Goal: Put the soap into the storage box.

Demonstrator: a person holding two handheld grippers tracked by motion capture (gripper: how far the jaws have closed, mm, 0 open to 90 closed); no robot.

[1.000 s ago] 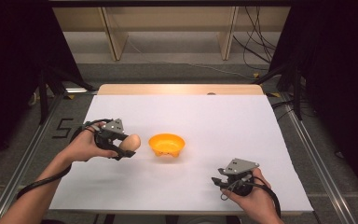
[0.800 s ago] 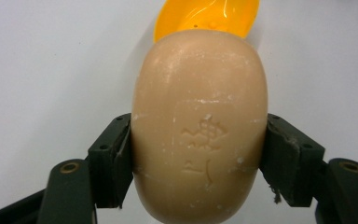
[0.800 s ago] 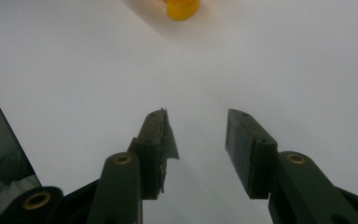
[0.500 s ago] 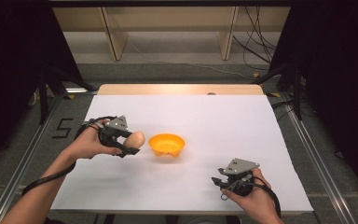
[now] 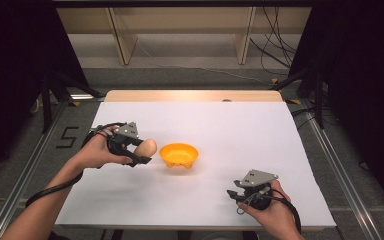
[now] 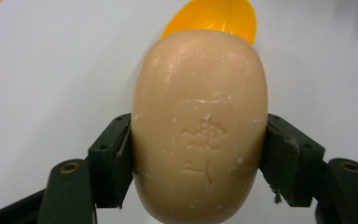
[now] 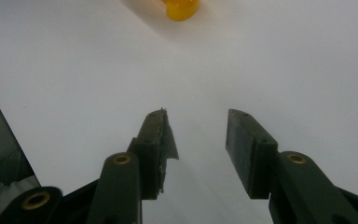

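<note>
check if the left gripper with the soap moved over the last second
Yes. In the high view the left gripper, shut on the soap, has shifted right toward the orange bowl, which stayed put. The gap between soap and bowl is now narrower.

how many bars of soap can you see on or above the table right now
1. The single soap bar is clamped between the left gripper's jaws, held just left of the orange bowl. Nothing in view could plausibly hide another.

lab | white-covered table (image 5: pixel 240 125) | black curtains (image 5: pixel 10 60) | floor cables (image 5: pixel 275 55)
</note>
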